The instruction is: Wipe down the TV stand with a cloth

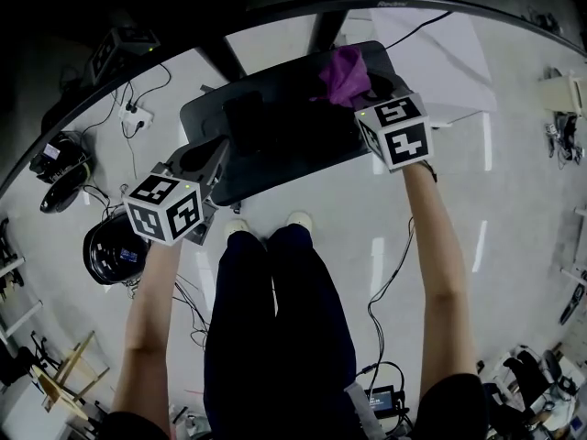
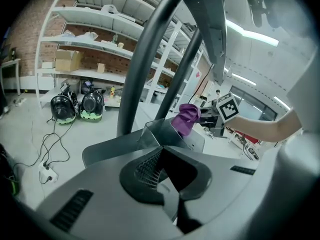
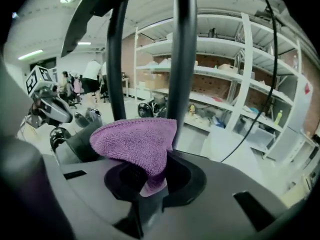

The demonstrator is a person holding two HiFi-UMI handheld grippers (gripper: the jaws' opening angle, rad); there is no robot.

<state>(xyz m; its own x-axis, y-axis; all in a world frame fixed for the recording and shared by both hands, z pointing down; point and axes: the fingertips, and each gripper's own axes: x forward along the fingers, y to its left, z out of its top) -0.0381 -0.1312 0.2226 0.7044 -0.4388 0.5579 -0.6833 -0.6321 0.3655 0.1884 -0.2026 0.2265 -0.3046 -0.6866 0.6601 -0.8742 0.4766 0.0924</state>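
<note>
TV stand (image 1: pixel 275 145): dark flat base on the floor, poles rising from its far edge. The person stands at the near edge, one gripper to each side. The base looks evenly dark in the head view, with no streaks, wet patches or dust line, so can't tell which part, if any, is wiped.

R gripper (image 1: pixel 367 99): at the far right corner of the base, by the poles. Its own view shows the jaws clamped on the cloth (image 3: pixel 132 141), a fold pinched between them and the rest bunched up above.

L gripper (image 1: pixel 204 154): at the left edge of the base, well apart from the cloth. Jaws look apart in its own view, nothing between them. It seems to be only hovering, not steadying the stand, though contact w/ the edge can't be ruled out.

Cloth (image 1: pixel 344 73): purple, wadded, over the far right corner. In the L gripper view (image 2: pixel 186 118) it looks raised off the plate, so prob not pressed flat on the surface; contact unclear.

Judgement: early on. Cloth is in hand and at the stand, but sits at one corner only. Centre, left side, near edge and poles all appear left to do. Cloth wants spreading flatter to cover more per pass.
</note>
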